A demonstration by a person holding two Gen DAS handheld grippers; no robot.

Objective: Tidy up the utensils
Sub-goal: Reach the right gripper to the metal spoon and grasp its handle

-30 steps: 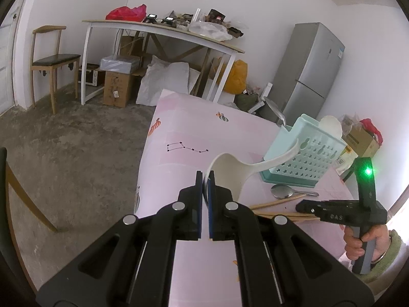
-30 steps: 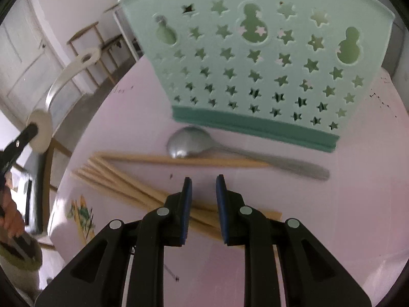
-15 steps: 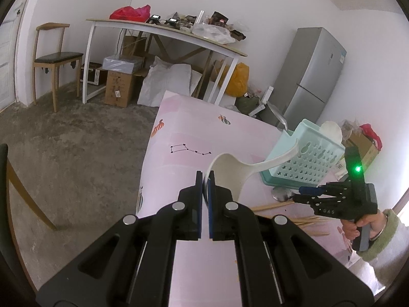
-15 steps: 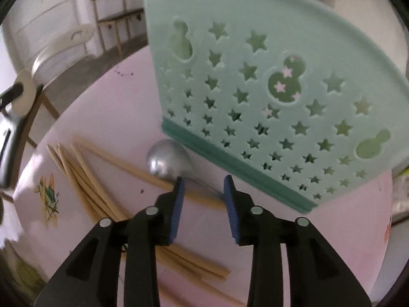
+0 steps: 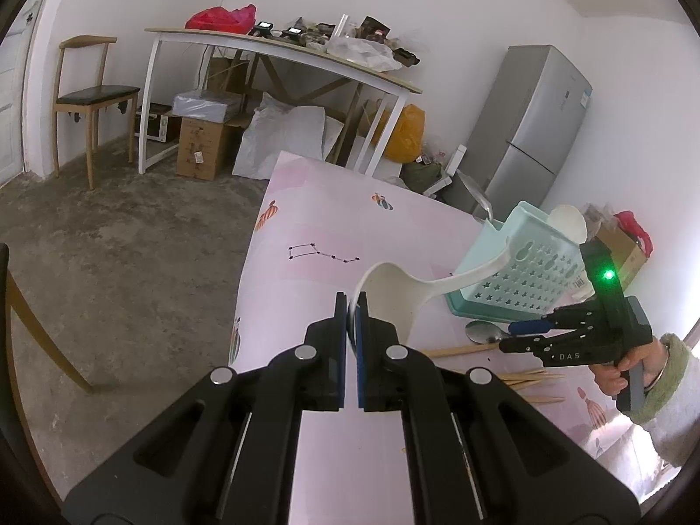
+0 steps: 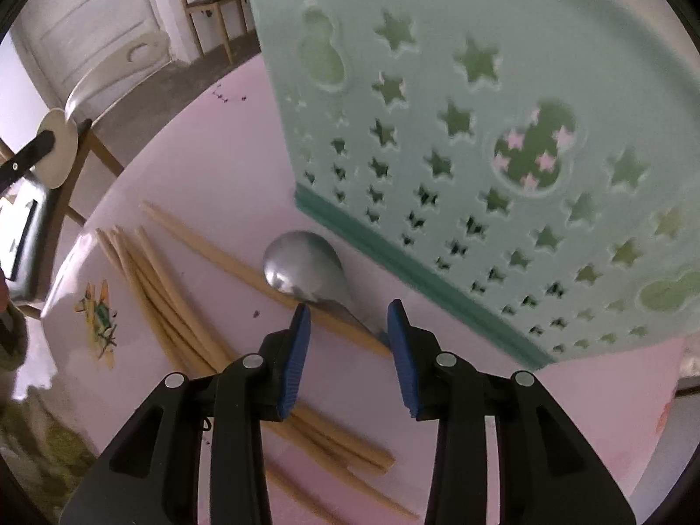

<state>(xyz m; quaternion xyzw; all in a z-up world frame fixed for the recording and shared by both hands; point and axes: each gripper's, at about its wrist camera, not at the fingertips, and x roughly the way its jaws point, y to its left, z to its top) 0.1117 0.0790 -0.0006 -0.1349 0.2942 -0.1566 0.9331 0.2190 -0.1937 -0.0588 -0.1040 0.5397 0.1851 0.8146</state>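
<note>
The mint basket [image 5: 520, 271] stands on the pink tablecloth [image 5: 315, 227], and everything else is placed from it. In front of its darker base lies a metal spoon [image 6: 304, 267], bowl clear of the basket but handle running under the right gripper [image 6: 348, 315] and lost to sight there. One wooden chopstick [image 6: 227, 258] passes under the spoon's neck; the remaining chopsticks [image 6: 153, 280] fan out farther from the basket, their near ends hidden behind the gripper body.

The right gripper's blue pads stand partly apart after widening moments ago, straddling the spoon's neck without pressing on it. A hand [image 5: 621, 369] in a green cuff holds this tool.

The left gripper [image 5: 349, 306], away from the basket, is pinched tight on the rim of a white ladle [image 5: 393, 302], whose handle arches toward the basket. Inside the basket, another white utensil [image 5: 566, 223] and a metal handle [image 5: 481, 201] poke above the rim; their lower parts are hidden by the wall.
</note>
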